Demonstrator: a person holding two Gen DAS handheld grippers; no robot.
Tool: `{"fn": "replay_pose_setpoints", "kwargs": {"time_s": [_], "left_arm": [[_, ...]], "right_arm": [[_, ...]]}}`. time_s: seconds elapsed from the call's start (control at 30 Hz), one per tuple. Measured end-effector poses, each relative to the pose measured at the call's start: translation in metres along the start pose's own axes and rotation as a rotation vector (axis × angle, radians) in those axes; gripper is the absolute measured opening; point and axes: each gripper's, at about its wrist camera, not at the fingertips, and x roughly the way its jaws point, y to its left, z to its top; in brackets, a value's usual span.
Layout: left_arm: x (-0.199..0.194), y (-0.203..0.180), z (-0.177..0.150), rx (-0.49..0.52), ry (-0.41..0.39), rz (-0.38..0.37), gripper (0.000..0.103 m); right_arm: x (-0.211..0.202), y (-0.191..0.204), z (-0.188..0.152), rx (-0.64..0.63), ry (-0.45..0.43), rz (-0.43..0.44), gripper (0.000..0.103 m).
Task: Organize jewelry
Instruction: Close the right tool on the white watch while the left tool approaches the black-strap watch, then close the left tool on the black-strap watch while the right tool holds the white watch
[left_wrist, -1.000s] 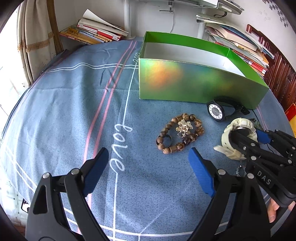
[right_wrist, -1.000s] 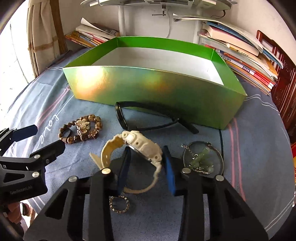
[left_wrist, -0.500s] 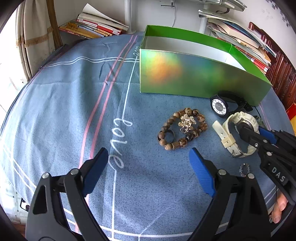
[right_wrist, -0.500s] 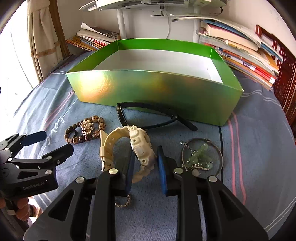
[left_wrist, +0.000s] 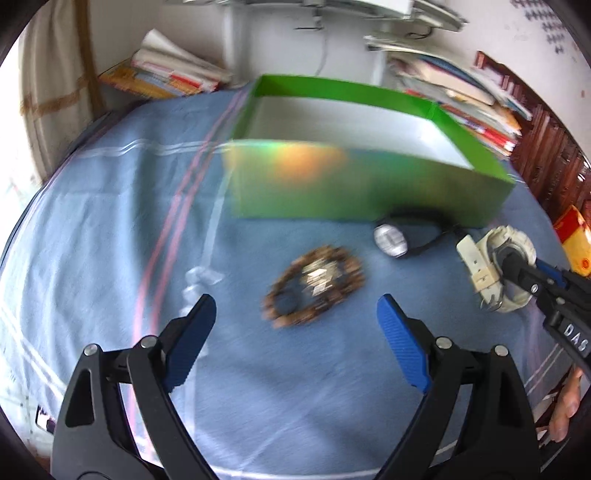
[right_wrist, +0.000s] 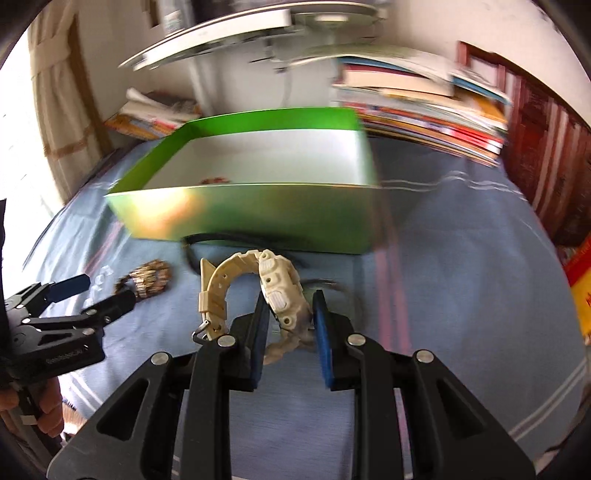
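Note:
My right gripper (right_wrist: 290, 314) is shut on a cream plastic watch (right_wrist: 275, 286) and holds it above the blue cloth, in front of the green box (right_wrist: 258, 218). The watch (left_wrist: 496, 266) and the right gripper (left_wrist: 524, 271) also show at the right of the left wrist view. My left gripper (left_wrist: 295, 332) is open and empty, just short of a brown bead bracelet with a gold charm (left_wrist: 316, 286). A black watch (left_wrist: 391, 240) lies against the green box (left_wrist: 351, 188). Both views are blurred.
Stacks of books (right_wrist: 424, 110) line the far side behind the box, and more lie at the far left (left_wrist: 166, 77). A small brown item (right_wrist: 214, 180) lies inside the box. A curtain (left_wrist: 48, 92) hangs at the left. The left gripper (right_wrist: 66, 306) shows in the right wrist view.
My right gripper has lifted the cream watch higher and carried it toward the box. The left gripper has moved forward toward the bead bracelet. Both cameras are moving fast.

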Motion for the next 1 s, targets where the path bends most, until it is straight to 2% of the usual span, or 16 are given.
{"fn": "replay_pose_setpoints", "kwargs": {"time_s": [0.2,0.33,0.4,0.43,0.47,0.5,0.53,0.57,0.6,0.67,0.77,1.0], "left_arm": [[0.015,-0.045,0.028,0.073,-0.033,-0.101,0.088],[0.033,-0.063,0.039,0.122,-0.020,-0.137,0.088],[0.045,-0.067,0.042,0.134,0.004,-0.121,0.088],[0.050,-0.067,0.044,0.138,0.011,-0.120,0.085],[0.054,-0.067,0.044,0.143,0.020,-0.128,0.074],[0.056,-0.068,0.044,0.143,0.027,-0.156,0.069],[0.057,-0.067,0.043,0.136,0.040,-0.188,0.059],[0.058,-0.067,0.042,0.137,0.046,-0.180,0.050],[0.058,-0.067,0.041,0.145,0.044,-0.166,0.049],[0.056,-0.065,0.038,0.150,0.040,-0.166,0.037],[0.052,-0.059,0.035,0.138,0.058,-0.211,0.033],[0.045,-0.056,0.024,0.143,0.049,-0.206,0.035]], "right_arm": [[0.002,-0.036,-0.010,0.074,0.015,-0.055,0.025],[0.002,-0.048,-0.018,0.101,0.019,-0.059,0.025],[0.002,-0.052,-0.020,0.110,0.019,-0.055,0.025],[0.002,-0.053,-0.022,0.115,0.019,-0.052,0.025],[0.002,-0.055,-0.023,0.120,0.020,-0.052,0.024],[0.003,-0.056,-0.023,0.123,0.021,-0.051,0.025],[0.003,-0.057,-0.024,0.127,0.023,-0.050,0.024],[0.004,-0.059,-0.025,0.131,0.025,-0.049,0.024],[0.004,-0.060,-0.026,0.137,0.025,-0.046,0.024],[0.002,-0.060,-0.026,0.138,0.017,-0.042,0.024],[-0.002,-0.058,-0.025,0.133,0.003,-0.042,0.024],[0.000,-0.056,-0.023,0.130,0.006,-0.056,0.025]]}}
